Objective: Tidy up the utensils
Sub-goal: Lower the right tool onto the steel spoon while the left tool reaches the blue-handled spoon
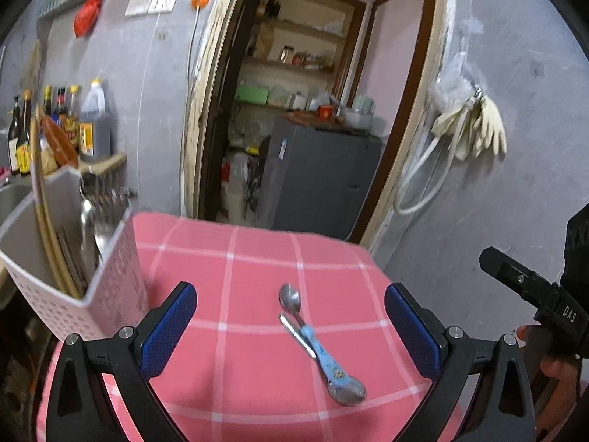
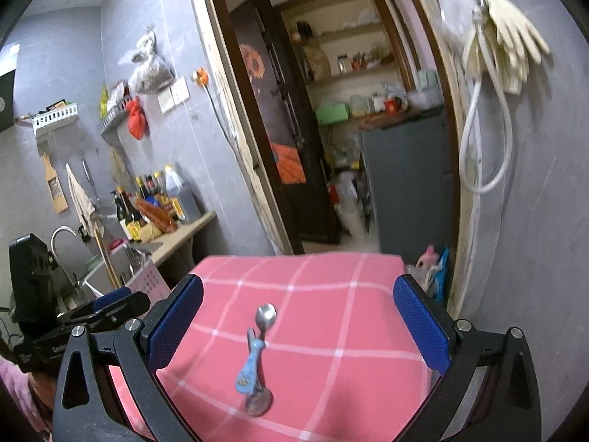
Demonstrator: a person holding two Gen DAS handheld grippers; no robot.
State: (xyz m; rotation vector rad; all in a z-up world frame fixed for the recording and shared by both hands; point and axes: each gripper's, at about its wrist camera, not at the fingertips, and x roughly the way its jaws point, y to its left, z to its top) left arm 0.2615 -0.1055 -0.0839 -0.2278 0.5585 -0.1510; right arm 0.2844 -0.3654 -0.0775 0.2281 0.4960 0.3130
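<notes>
Two spoons lie crossed on the pink checked tablecloth [image 1: 228, 361]: a blue-handled spoon [image 1: 291, 300] with its bowl pointing away, and a plain steel spoon [image 1: 348, 392] with its bowl toward me. My left gripper [image 1: 291, 320] hovers open above them, with nothing between its blue pads. In the right wrist view the same blue-handled spoon [image 2: 249, 364] and steel spoon [image 2: 258, 403] lie between the fingers of my right gripper [image 2: 298, 316], which is also open and empty. A white perforated utensil basket [image 1: 114, 287] stands at the table's left, holding chopsticks and cutlery.
The right gripper's body [image 1: 533, 294] and a hand show at the far right of the left view. A counter with sauce bottles [image 2: 158, 202] and a sink [image 2: 73, 258] lies left. Behind the table is an open doorway with a grey fridge [image 2: 408, 180].
</notes>
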